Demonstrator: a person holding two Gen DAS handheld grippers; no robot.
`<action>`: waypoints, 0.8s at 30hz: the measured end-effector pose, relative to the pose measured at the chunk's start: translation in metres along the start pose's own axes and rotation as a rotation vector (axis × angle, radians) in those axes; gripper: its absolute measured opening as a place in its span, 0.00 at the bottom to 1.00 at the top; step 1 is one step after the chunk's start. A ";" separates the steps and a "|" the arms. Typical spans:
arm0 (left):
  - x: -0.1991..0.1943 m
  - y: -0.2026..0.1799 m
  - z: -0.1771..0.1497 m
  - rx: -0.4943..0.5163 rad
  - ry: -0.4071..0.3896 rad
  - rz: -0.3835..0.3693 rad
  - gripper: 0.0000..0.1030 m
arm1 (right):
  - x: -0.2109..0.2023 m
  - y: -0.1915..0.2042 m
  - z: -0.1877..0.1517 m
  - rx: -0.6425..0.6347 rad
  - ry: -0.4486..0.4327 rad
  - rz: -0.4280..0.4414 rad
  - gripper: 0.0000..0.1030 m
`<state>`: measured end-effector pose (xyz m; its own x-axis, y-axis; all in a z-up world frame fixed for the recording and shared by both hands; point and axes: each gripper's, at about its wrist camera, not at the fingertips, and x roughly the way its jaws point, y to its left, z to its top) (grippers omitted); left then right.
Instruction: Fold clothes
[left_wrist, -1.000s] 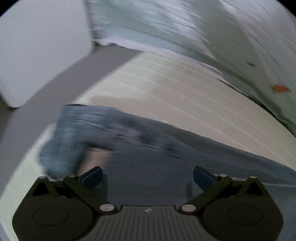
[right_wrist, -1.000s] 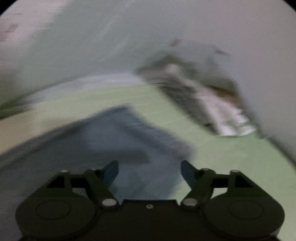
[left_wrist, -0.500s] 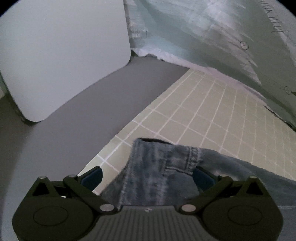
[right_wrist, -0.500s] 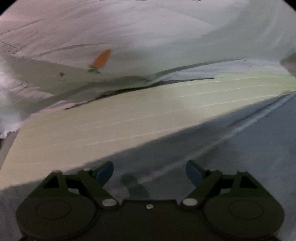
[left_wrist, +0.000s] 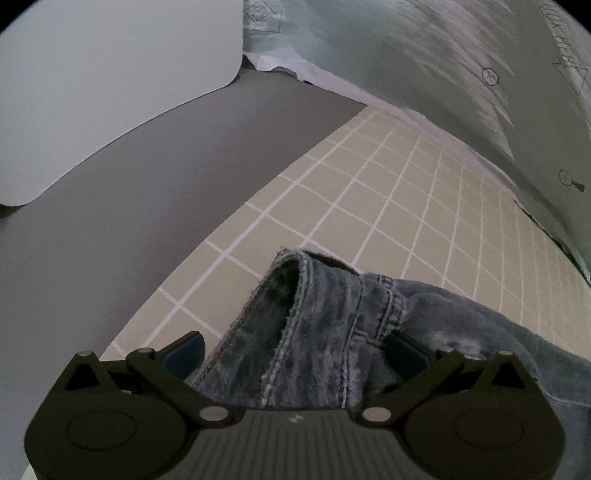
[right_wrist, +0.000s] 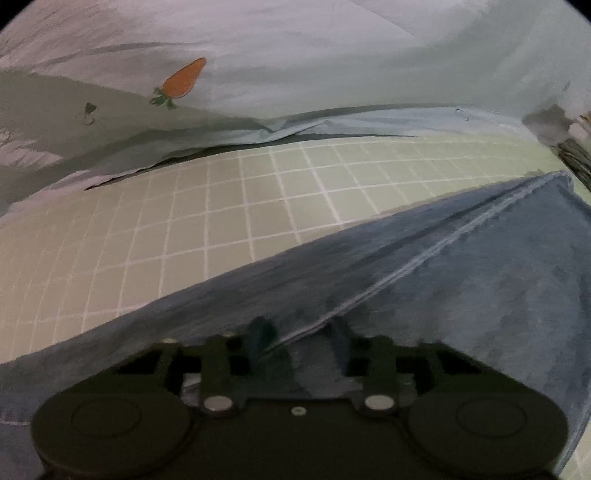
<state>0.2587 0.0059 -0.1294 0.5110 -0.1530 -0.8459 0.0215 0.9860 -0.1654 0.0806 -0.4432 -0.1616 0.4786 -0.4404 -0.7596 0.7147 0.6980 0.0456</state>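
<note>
Your right gripper (right_wrist: 301, 341) has just been closing on the jeans (right_wrist: 461, 288) spread over the gridded mat (right_wrist: 221, 221), your left gripper (left_wrist: 293, 349) spread around their hem; pinch left, then fold.

Both grippers look like the same build, all matte black plastic. On the left gripper (left_wrist: 295, 350) you get two big round housings with a faint circle moulded into each, angled link arms running out to the fingers, and silver pivot screws at the near joints plus smaller ones further out. Its fingertip pads (left_wrist: 184, 349) are dark blue. Between the housings sits a grey ribbed plate with a tiny pale logo. The right gripper (right_wrist: 300, 334) has the same round housings and silver screws, but its middle plate is plain black with one small screw. Its pads are blurry here, bluish.
</note>
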 end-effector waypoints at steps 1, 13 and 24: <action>0.001 0.001 0.001 -0.004 0.005 -0.001 1.00 | 0.000 -0.002 0.000 -0.002 -0.002 0.001 0.20; -0.015 -0.002 0.007 0.028 -0.002 -0.031 0.42 | -0.012 -0.004 0.011 -0.012 -0.067 0.018 0.04; -0.040 -0.024 0.024 0.073 -0.140 -0.005 0.35 | -0.013 0.007 0.041 -0.026 -0.171 0.042 0.04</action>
<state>0.2584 -0.0103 -0.0789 0.6256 -0.1526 -0.7651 0.0847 0.9882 -0.1278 0.1005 -0.4555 -0.1251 0.5891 -0.4990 -0.6356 0.6801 0.7309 0.0565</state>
